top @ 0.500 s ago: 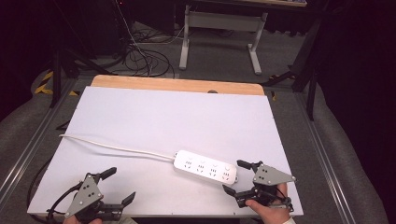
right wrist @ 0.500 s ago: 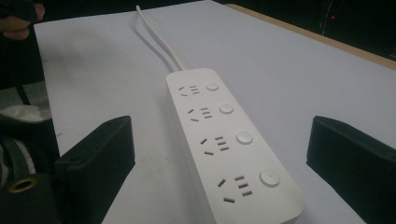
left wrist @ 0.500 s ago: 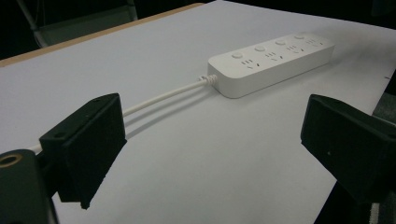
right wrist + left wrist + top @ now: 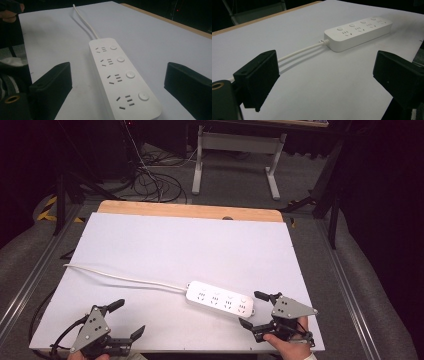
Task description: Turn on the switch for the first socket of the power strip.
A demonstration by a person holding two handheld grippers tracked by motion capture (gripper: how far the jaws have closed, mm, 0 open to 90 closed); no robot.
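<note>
A white power strip [image 4: 220,299] lies flat on the white worktop [image 4: 175,245], toward the near right part of it, its four sockets and four round buttons facing up. Its white cord [image 4: 125,277] leaves the left end and runs slack across the sheet to the left edge. The strip looks like a rigid, smooth plastic bar, fairly light and not fragile; its glossy sides may slip, so the surest hold is probably across the narrow width, jaws on the two long flat sides near the middle. The cord is soft and would trail and drag behind it.

The right gripper [image 4: 254,309] sits just beside the strip's right end, jaws spread wide and holding nothing; in the right gripper view the strip [image 4: 122,77] runs up between the jaws. The left gripper [image 4: 126,319] rests at the near left corner, well apart from the strip, also wide open and empty.
</note>
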